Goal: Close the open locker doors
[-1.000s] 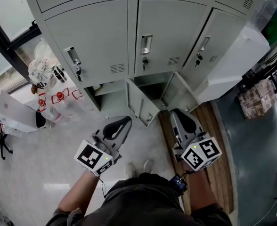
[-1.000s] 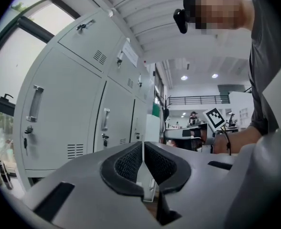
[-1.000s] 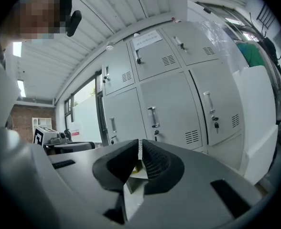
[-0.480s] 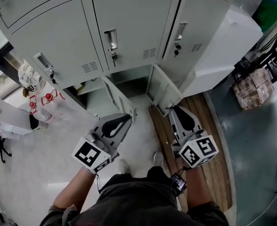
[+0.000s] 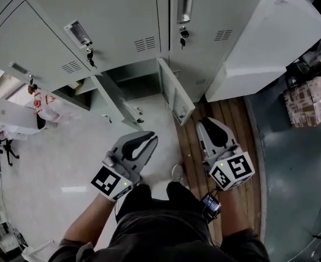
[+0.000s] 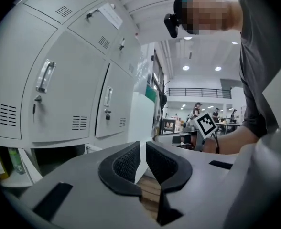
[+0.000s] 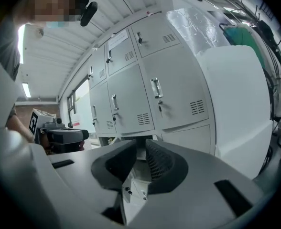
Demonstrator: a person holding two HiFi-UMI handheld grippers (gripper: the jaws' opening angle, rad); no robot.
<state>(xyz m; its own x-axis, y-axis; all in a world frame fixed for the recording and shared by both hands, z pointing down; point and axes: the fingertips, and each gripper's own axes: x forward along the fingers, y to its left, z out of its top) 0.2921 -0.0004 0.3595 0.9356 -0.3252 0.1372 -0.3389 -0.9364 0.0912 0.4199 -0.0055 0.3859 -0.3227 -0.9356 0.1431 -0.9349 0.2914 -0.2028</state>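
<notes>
- Lockers [image 5: 122, 31] — the head view's top edge cuts off the upper rows, and its left edge cuts the end column.
- Compartments [image 5: 138, 85] behind the open doors [image 5: 177, 98]: dark inside, the contents mostly hidden.
- Bottles [image 6: 4, 163] in the left compartment are clipped by the left gripper view's dark rim, and their labels are too small to read.
- Right gripper [image 7: 141, 149] hides most of the open doors in its own view; only a sliver shows beneath the jaws.
- Box [image 5: 308, 100] — cut by the right edge.
- Bag [image 5: 48, 105]: red print, unreadable.
- Shoe [image 5: 177, 172]: half hidden under the person's leg.
- Paper [image 6: 111, 15] on an upper locker: print too small.
- People [image 6: 196, 109] far off are too small to tell apart.
</notes>
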